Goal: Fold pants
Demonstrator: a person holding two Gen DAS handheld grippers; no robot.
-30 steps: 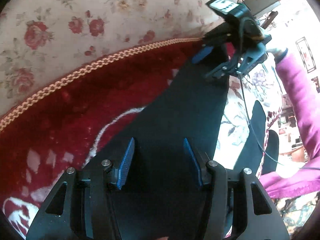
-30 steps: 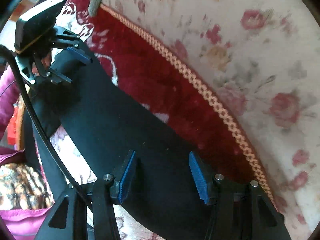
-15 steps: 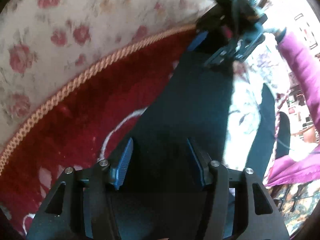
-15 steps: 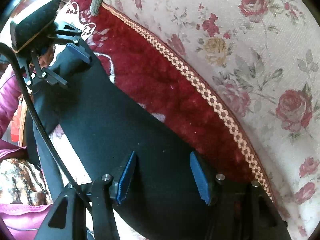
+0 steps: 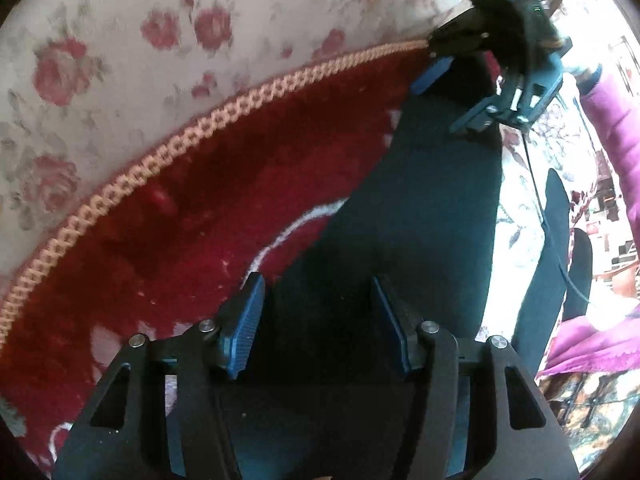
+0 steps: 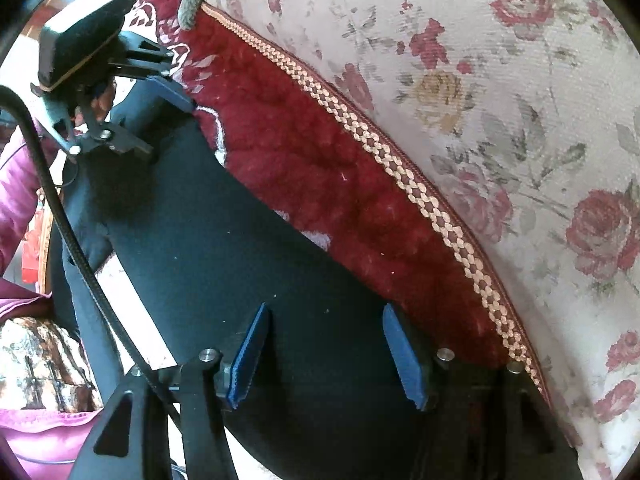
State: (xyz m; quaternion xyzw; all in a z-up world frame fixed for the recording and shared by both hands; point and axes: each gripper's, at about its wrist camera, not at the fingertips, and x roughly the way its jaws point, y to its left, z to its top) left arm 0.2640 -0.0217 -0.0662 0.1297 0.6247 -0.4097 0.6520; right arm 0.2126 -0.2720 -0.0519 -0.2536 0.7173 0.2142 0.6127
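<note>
The pants (image 5: pixel 420 208) lie as a long dark band on the red plush cover (image 5: pixel 208 208) of a sofa, close beside the braided trim (image 5: pixel 224 116) where the flowered backrest (image 5: pixel 120 40) begins. The left tool (image 5: pixel 316 322) sits over one end of the band and the right tool (image 6: pixel 326 354) over the other, each seen from the other's camera. Both have their jaws opening, blue pads standing clear of the cloth on either side, so the fabric is between them but unpressed: released, not gripped.

The step in hand looks like letting go after laying a fold (judging only from how flat the band sits). To do it well, let the pads part fully before lifting, and lift straight up, so no ribbed pad drags the top layer. Watch the black cable (image 6: pixel 68 216) trailing over the cloth; it could snag the edge
</note>
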